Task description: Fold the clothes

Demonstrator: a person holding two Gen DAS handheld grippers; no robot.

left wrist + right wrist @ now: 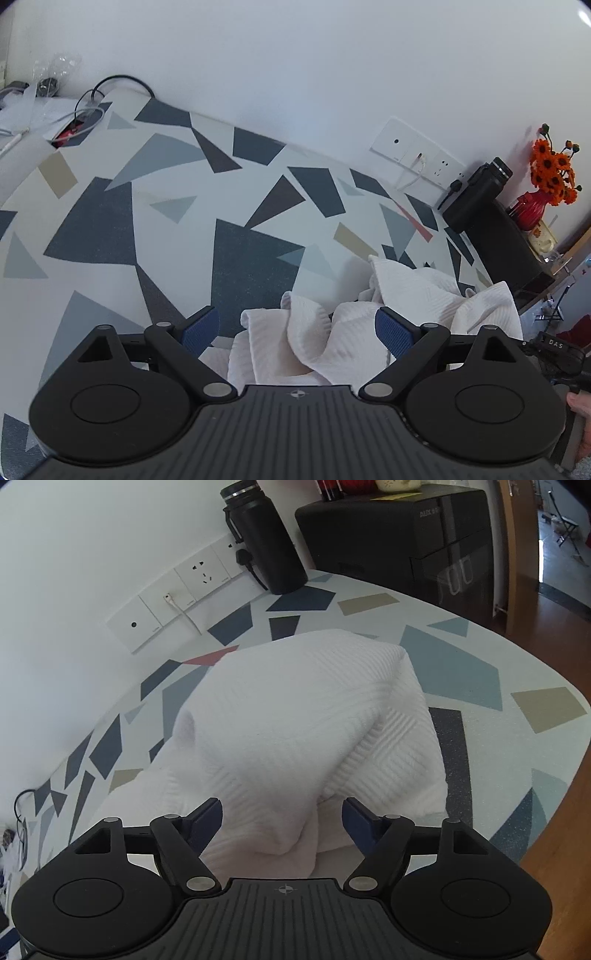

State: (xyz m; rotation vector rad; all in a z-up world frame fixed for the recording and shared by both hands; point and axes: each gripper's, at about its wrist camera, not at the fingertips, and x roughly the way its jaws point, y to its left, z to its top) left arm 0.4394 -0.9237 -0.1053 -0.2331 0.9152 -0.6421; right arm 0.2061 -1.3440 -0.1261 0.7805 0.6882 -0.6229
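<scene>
Garment: a white ribbed garment (295, 731) lies bunched in a loose heap on the desk (461, 672), which has a patterned top of grey, blue and tan shapes.
Left gripper (297, 332): fingers (201, 328) spread wide, nothing pinched; rumpled folds of the cloth lie below and between them, and the pads do not press on it.
Right gripper (282, 821): fingers (208, 823) spread apart, gripping nothing; a rounded fold of the garment bulges up into the gap, and the pads stand clear of it on both sides.
Far edge: a black bottle (264, 539) stands by the wall sockets (173, 598), beyond the heap.
</scene>
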